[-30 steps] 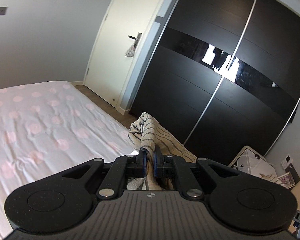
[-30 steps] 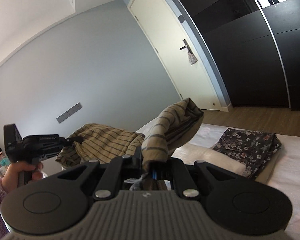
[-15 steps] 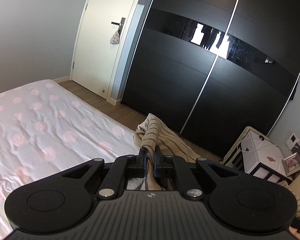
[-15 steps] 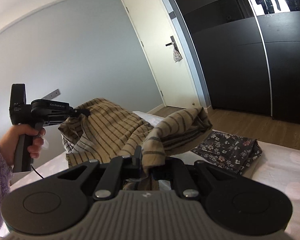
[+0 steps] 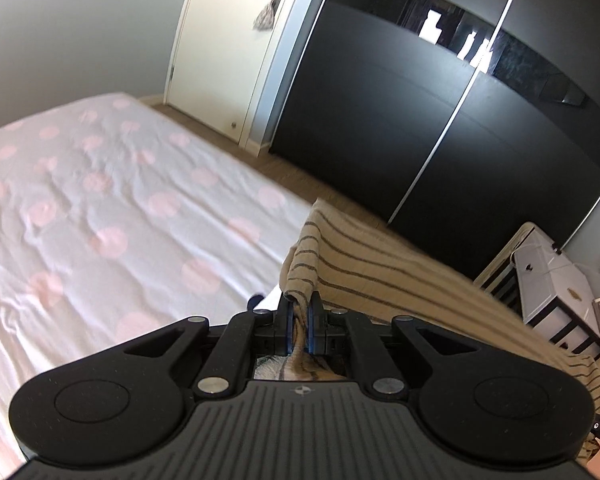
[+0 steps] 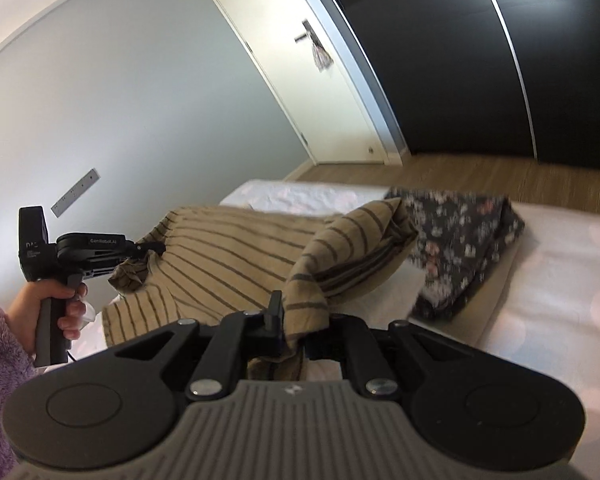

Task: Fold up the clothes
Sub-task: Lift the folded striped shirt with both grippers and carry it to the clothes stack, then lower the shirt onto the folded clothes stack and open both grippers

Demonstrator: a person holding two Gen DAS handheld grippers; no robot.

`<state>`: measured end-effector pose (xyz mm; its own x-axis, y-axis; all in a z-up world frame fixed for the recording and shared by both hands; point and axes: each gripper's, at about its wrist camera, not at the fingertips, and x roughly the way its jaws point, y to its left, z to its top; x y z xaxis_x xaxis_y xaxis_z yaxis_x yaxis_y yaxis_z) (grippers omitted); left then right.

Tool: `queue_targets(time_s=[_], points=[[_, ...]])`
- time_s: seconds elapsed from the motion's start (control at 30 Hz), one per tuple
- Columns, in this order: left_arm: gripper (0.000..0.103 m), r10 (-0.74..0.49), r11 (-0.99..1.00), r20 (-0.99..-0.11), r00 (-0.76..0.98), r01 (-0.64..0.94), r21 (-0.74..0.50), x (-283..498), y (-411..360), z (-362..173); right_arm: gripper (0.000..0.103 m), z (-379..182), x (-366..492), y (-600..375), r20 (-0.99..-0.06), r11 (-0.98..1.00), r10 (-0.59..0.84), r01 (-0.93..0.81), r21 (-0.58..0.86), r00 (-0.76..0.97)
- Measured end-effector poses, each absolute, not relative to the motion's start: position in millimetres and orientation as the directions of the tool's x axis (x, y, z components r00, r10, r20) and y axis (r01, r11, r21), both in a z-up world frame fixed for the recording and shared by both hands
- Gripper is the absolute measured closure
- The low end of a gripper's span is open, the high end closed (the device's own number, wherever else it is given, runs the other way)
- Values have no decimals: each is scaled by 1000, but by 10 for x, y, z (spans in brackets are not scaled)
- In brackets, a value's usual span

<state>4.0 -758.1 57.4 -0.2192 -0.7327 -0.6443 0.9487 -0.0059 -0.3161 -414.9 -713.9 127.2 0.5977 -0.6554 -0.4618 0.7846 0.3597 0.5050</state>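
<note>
A tan garment with dark stripes [image 6: 236,256] hangs stretched between my two grippers above the bed. My left gripper [image 5: 299,304] is shut on one bunched edge of the striped garment [image 5: 380,268], which runs off to the right. In the right wrist view the left gripper [image 6: 152,249] shows at the left, held by a hand [image 6: 56,300] in a purple fleece sleeve. My right gripper [image 6: 296,320] is shut on another corner of the cloth, which drapes over its fingers and hides the right one.
The bed [image 5: 100,200] has a white sheet with pink dots. A folded dark floral garment [image 6: 460,240] lies on a cushion on the bed [image 6: 560,280]. A black wardrobe [image 5: 420,120], a white door [image 5: 228,40] and a white bedside unit [image 5: 552,280] stand beyond.
Both grippers have sunk toward the bed with the striped garment held. The cloth between them has spread flatter and lower. The left gripper now points more steeply down.
</note>
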Motion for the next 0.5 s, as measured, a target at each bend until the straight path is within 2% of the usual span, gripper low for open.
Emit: queue_targets(time_s=[0.3,0.5], points=[[98,-678,6,-691,-251,938,-347,56,-7679,148,93,885,-4120,-7254,-488,326,-606,756,568,628],[98,-668,8,-698,-259,935,-354,63,-7697,63,93,763,-4116,-7272,-493,316,-592,747,585,637]])
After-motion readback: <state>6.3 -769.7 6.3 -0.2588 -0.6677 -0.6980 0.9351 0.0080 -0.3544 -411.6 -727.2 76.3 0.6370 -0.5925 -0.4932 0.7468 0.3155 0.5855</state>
